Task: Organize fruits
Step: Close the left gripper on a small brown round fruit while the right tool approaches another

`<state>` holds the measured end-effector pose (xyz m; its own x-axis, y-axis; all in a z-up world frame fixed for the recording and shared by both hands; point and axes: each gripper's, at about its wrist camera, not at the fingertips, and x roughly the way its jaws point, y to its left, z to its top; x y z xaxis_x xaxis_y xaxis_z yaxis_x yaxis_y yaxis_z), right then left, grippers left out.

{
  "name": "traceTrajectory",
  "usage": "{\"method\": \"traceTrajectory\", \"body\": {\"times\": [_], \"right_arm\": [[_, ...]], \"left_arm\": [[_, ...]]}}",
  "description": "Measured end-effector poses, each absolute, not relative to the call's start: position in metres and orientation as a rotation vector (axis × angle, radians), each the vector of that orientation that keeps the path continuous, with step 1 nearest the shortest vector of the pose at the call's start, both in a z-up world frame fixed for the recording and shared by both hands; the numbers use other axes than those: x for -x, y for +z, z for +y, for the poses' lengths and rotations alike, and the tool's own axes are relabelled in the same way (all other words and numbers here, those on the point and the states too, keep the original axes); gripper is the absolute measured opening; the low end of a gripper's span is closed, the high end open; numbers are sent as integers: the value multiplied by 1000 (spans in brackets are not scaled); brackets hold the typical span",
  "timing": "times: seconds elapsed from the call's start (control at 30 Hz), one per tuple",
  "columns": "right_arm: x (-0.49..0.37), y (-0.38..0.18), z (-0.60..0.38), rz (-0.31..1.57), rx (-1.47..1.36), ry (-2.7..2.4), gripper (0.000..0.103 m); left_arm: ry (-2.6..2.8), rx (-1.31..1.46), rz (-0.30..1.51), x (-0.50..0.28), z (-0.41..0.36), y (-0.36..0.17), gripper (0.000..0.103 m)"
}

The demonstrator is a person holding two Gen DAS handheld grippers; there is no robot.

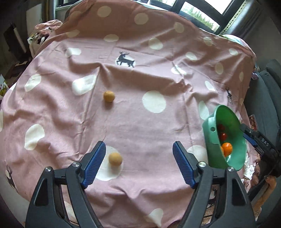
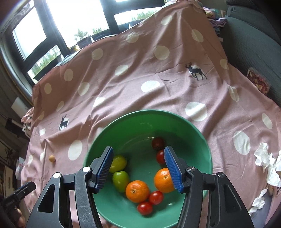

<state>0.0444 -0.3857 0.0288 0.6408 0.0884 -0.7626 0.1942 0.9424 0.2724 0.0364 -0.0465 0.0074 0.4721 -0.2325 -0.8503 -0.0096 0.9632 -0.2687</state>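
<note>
The left gripper [image 1: 139, 158] stands wide and empty; a longan [image 1: 115, 158] lies just inside its left pad, another longan [image 1: 109, 96] farther ahead on the cloth [image 1: 140, 114]. The right gripper [image 2: 138, 168] hangs half open over the bowl [image 2: 140, 116], holding nothing; oranges [image 2: 137, 191], tomatoes [image 2: 144, 208] and green fruits [image 2: 120, 180] lie below.

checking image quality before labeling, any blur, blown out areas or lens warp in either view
Left wrist view: strong fisheye bend with dark corners, the pink polka-dot cloth sharp, the tilted green bowl at the right edge slightly soft. Right wrist view: the windows are blown out white, the cherry tomatoes low in the bowl look a little smeared, the oranges read clearly.
</note>
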Motion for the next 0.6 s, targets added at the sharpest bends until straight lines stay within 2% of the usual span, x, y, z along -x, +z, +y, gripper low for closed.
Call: {"method": "traceTrajectory", "body": {"times": [0.13,0.37,0.53,0.6], "right_arm": [[-47,30,-369,885,-322,-26,60],[-48,33,-336,875,-290,74,60],[-53,33,-312,876,-383,291,60],[-54,32,-296,874,-388,339,60]], "left_arm": [[-93,189,1109,-33,-41,-11,69],[-92,169,1171,-40,-40,-48,46],[-107,219,1187,-45,-30,-64,34],[-128,237,1192,-47,-27,-69,25]]}}
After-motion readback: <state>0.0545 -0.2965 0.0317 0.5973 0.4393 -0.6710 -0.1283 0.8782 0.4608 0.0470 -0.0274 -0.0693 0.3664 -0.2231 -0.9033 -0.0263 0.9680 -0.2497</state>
